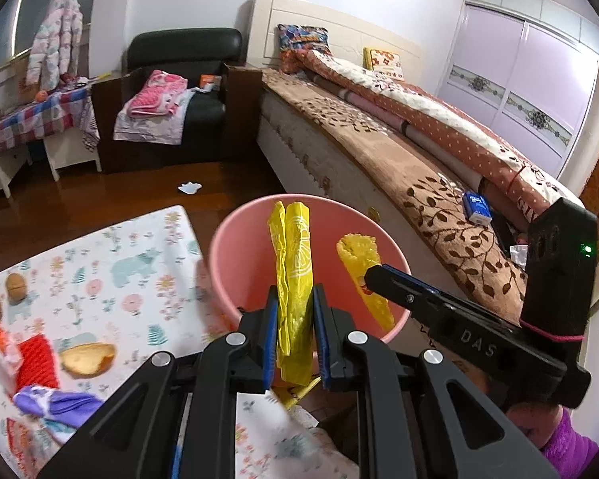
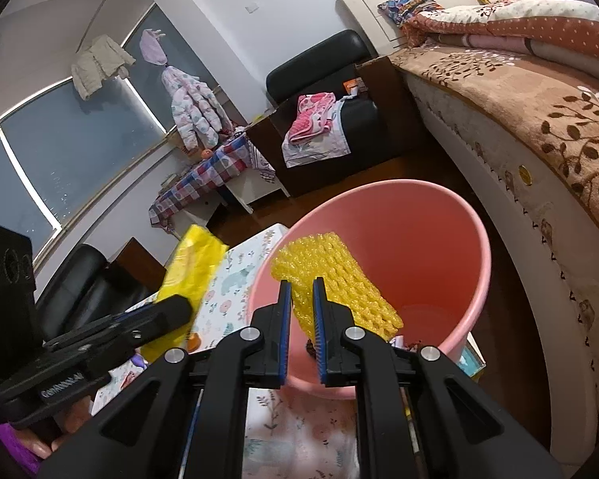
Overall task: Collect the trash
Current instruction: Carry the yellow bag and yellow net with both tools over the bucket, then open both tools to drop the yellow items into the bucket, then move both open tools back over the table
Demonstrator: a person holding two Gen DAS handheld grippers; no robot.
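A pink bin (image 1: pixel 235 263) stands between the table and the bed; it also shows in the right wrist view (image 2: pixel 439 239). My left gripper (image 1: pixel 295 299) is shut on a yellow plastic wrapper (image 1: pixel 293 263) and holds it over the bin's near rim. My right gripper (image 2: pixel 301 291) is shut on a yellow foam net (image 2: pixel 331 279) and holds it over the bin. The right gripper also shows in the left wrist view (image 1: pixel 369 277) with the foam net (image 1: pixel 359 255). The left gripper (image 2: pixel 179 307) with the wrapper (image 2: pixel 191 267) shows in the right wrist view.
A table with a floral cloth (image 1: pixel 112 263) holds two walnuts (image 1: pixel 16 285), a bread piece (image 1: pixel 88 359), a red wrapper (image 1: pixel 36 359) and a purple wrapper (image 1: pixel 56 403). A bed (image 1: pixel 379 147) stands right. A white scrap (image 1: pixel 188 187) lies on the floor.
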